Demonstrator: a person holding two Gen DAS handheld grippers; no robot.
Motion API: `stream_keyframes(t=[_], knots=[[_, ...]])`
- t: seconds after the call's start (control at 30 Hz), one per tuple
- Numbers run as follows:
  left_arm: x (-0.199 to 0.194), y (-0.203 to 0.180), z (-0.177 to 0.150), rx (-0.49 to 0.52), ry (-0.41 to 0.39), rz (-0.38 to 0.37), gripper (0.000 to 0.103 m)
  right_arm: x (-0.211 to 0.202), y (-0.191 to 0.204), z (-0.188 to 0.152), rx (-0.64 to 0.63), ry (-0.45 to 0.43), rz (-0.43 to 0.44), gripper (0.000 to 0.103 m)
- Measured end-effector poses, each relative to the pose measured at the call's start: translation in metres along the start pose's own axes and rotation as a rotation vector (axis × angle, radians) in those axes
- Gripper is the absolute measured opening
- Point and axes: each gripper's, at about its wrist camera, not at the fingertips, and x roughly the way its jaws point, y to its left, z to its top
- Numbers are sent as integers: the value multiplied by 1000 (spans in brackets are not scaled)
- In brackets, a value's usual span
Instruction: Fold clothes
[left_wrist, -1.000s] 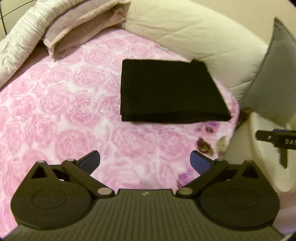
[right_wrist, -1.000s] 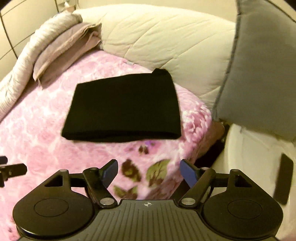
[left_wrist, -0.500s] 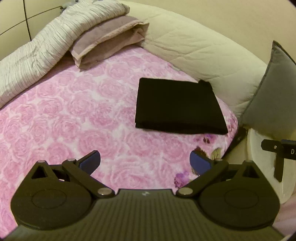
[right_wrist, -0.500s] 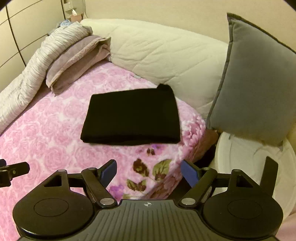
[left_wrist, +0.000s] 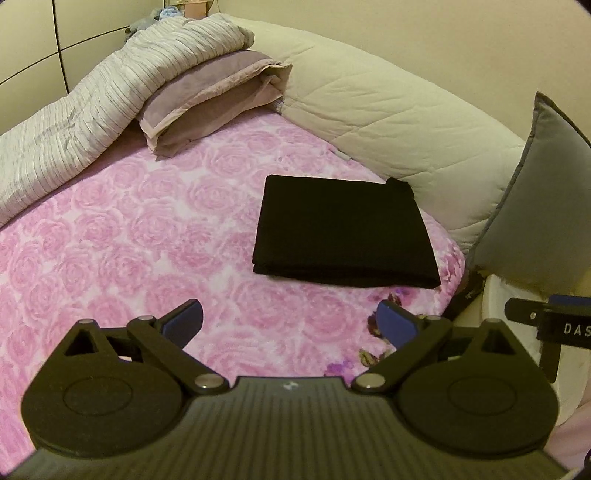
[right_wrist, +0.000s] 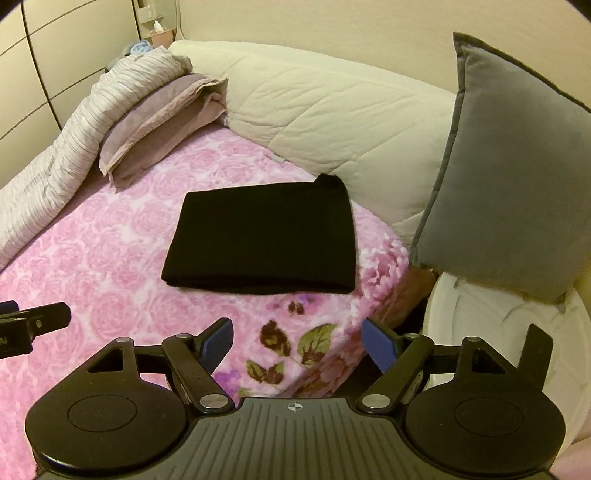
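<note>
A black garment (left_wrist: 343, 232) lies folded into a flat rectangle on the pink rose-patterned blanket (left_wrist: 147, 229), near the bed's right corner; it also shows in the right wrist view (right_wrist: 262, 240). My left gripper (left_wrist: 291, 325) is open and empty, held above the blanket well short of the garment. My right gripper (right_wrist: 299, 341) is open and empty, over the blanket's front edge, also short of the garment. Each gripper shows at the edge of the other's view: the right gripper's body (left_wrist: 554, 325) and the left gripper's body (right_wrist: 33, 321).
A cream quilted cushion (left_wrist: 388, 122) runs behind the garment. A grey pillow (right_wrist: 513, 162) stands at the right above a white round tub (right_wrist: 491, 321). A mauve pillow (left_wrist: 207, 99) and a striped duvet (left_wrist: 74, 122) lie at the back left.
Both grippers have pulled back and up from the garment, so it looks smaller and farther away. The garment has stayed in place. Both grippers stay open.
</note>
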Motion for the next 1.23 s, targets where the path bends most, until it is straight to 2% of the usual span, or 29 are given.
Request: stream_keyframes(t=[0.4, 0.7, 1.0, 1.23], knots=[[2, 1, -10, -44, 26, -16, 100, -5, 7, -11, -4, 23, 11, 80], [4, 8, -11, -56, 52, 3, 100, -5, 14, -13, -11, 23, 14, 80], [3, 4, -9, -25, 36, 14, 100, -4, 19, -11, -16, 26, 13, 80], [3, 2, -7, -40, 9, 21, 100, -4, 18, -11, -23, 26, 12, 80]])
